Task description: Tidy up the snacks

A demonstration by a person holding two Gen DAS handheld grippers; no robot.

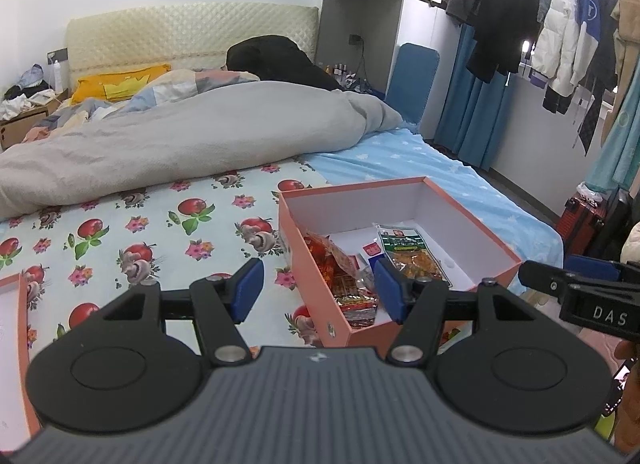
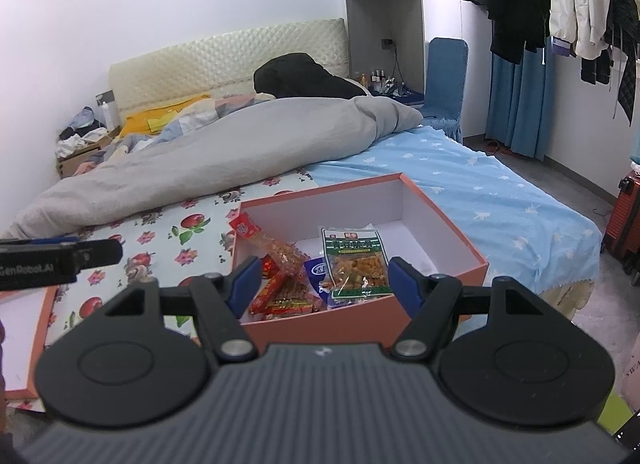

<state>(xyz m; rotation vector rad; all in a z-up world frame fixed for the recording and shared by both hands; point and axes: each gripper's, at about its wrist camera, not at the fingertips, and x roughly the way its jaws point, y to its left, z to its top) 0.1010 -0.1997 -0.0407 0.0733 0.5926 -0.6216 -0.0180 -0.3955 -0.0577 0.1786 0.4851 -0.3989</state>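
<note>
An open orange box with white inside sits on the bed. In it lie a green-topped snack packet, red snack packets, a long clear packet with a red top and a small blue packet. My left gripper is open and empty, just in front of the box's near left wall. My right gripper is open and empty, over the box's near edge. The right gripper also shows at the right of the left wrist view, and the left gripper at the left of the right wrist view.
The box's lid lies at the left on the flower-print sheet. A grey duvet covers the far bed. A blue sheet covers the right side. Hanging clothes and a red suitcase stand to the right.
</note>
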